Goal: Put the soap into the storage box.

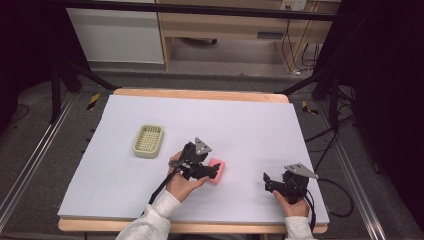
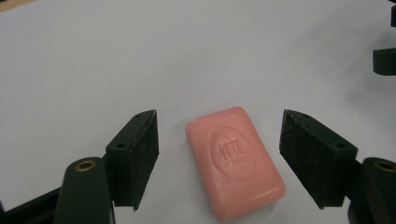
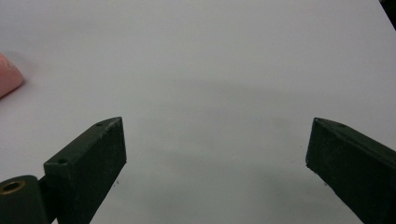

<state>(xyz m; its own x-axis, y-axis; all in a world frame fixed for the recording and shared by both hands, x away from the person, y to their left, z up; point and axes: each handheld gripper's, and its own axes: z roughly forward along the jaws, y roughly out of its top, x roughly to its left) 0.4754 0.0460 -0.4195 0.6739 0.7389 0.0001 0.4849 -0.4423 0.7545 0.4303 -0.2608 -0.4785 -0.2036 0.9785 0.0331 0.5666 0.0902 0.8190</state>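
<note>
Soap [image 2: 235,161] is our landmark: a pink bar lying flat on the white sheet [image 1: 250,125]. We see the left gripper [image 2: 219,154] straddling it, jaws wide on either side, touching neither. Right of the soap, well apart, our right gripper [image 3: 215,158] also gapes wide over bare sheet. Beyond and left of the soap sits a green tray [image 1: 148,140].

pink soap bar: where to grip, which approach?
Grip the soap bar across its short width, pads on the two long flat sides, coming from above. It lies flat on the white sheet, and the open left gripper already straddles it that way with clearance on both sides.
</note>
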